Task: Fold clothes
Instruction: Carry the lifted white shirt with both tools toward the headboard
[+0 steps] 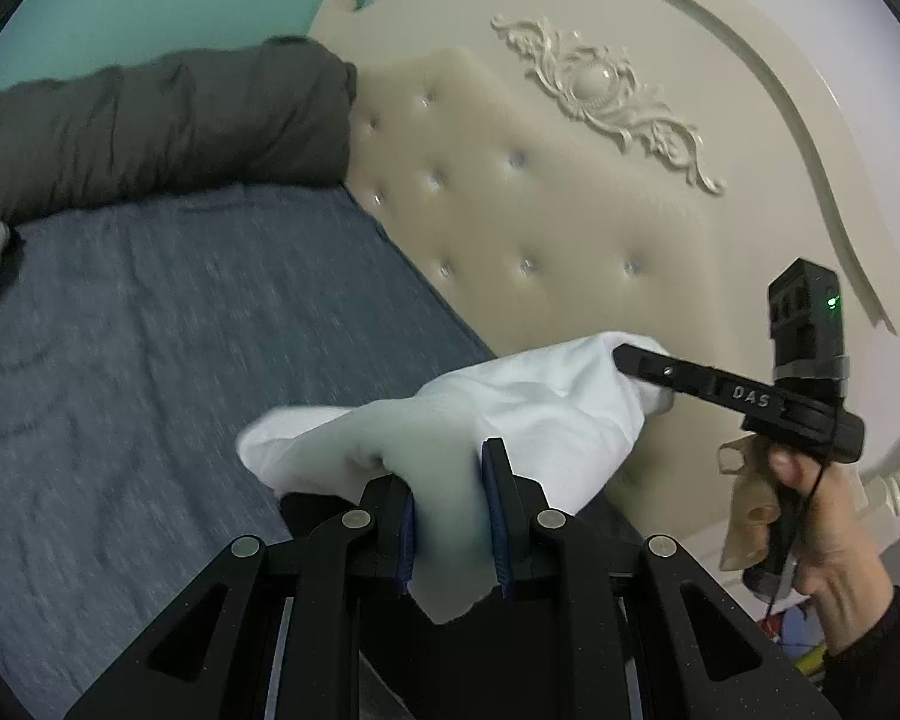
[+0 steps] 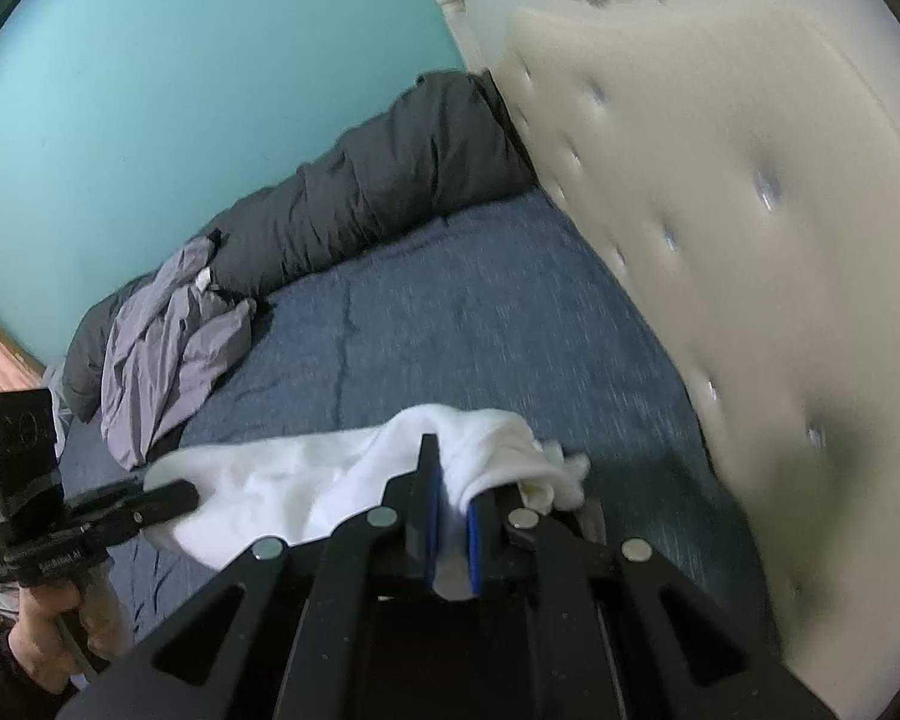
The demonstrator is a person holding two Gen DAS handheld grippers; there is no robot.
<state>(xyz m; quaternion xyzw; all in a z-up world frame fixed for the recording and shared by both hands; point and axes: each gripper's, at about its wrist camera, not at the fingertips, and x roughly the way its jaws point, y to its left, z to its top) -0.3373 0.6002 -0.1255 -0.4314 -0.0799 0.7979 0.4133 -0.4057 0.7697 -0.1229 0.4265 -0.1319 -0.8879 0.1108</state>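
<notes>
Both claws [image 1: 453, 516] [image 2: 450, 516] clamped, tilted downward

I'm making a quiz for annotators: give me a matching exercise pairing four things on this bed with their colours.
Things:
1. garment held by both tools
2. bed sheet
3. rolled duvet
4. crumpled garment beside the duvet

Colours:
A. dark grey
B. white
C. pale lilac-grey
D. blue

Pairs: 1-B, 2-D, 3-A, 4-C
</notes>
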